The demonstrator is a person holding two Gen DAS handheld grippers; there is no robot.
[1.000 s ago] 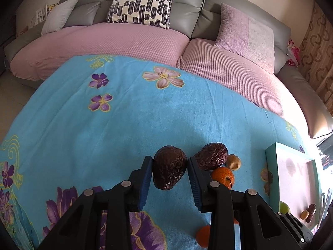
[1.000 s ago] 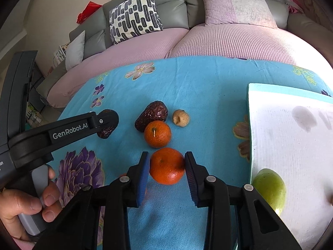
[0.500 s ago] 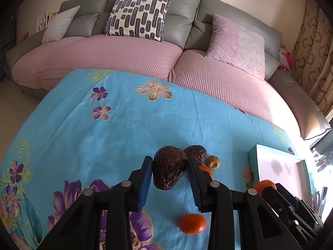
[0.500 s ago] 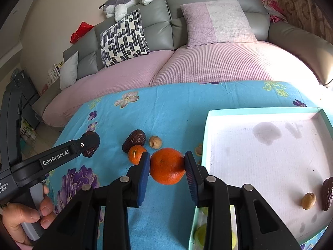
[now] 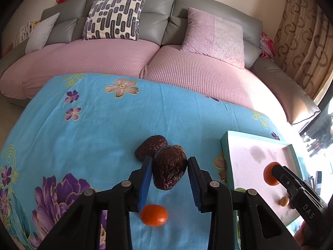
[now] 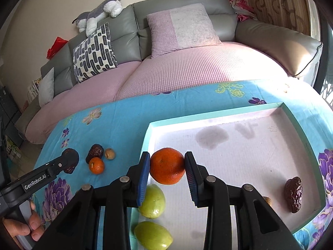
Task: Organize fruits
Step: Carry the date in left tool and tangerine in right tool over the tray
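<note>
My left gripper (image 5: 169, 174) pinches a dark wrinkled fruit (image 5: 169, 169) above the blue cloth (image 5: 100, 129); my right gripper (image 6: 167, 167) clamps an orange (image 6: 167, 166) over the tray (image 6: 260, 150), near two green fruits (image 6: 152, 201).

— Bright daylight from two o'clock, glaring white on the pink sofa cover (image 6: 239, 62) and tray (image 6: 249, 112) rim.
— Sharp centrally; strongly bowed, vignetted black at corners. Soft shadows under the fruit.
</note>
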